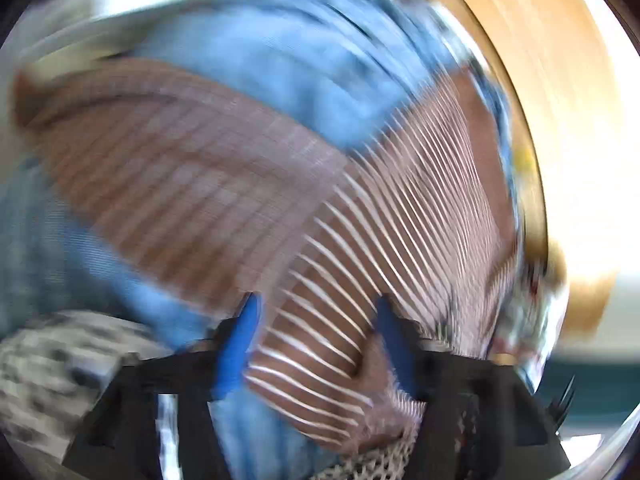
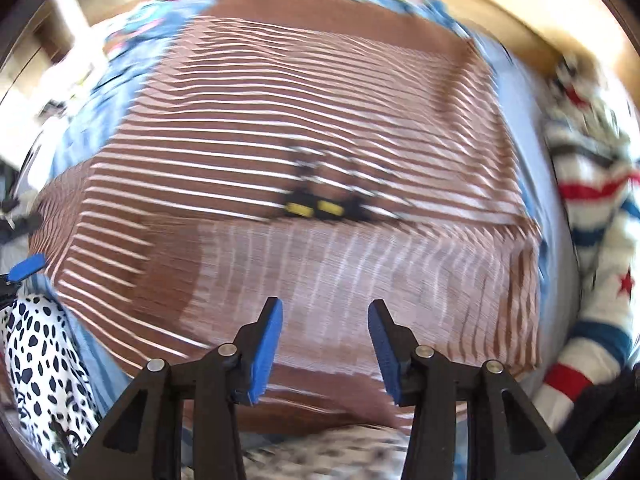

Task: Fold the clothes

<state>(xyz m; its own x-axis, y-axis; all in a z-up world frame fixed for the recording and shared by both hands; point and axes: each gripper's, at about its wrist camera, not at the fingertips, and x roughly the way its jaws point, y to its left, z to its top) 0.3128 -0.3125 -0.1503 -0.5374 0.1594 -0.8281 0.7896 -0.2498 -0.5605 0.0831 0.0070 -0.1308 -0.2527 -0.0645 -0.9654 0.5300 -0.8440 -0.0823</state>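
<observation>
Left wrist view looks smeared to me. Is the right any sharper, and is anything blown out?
Left wrist view: heavy motion blur streaks the brown striped garment and blue cloth; the right edge is blown out white by glare. Right wrist view: sharper, the right gripper is crisp with jaws apart, though the stripes ghost and the spotted fabric stays readable; fisheye bends the edges in both.

The left gripper [image 1: 316,320] stood with jaws spread, a fold of brown striped cloth [image 1: 320,320] between its blue pads [image 1: 236,344]. Blue bedding [image 1: 280,60] lay beyond, all blurred.
</observation>
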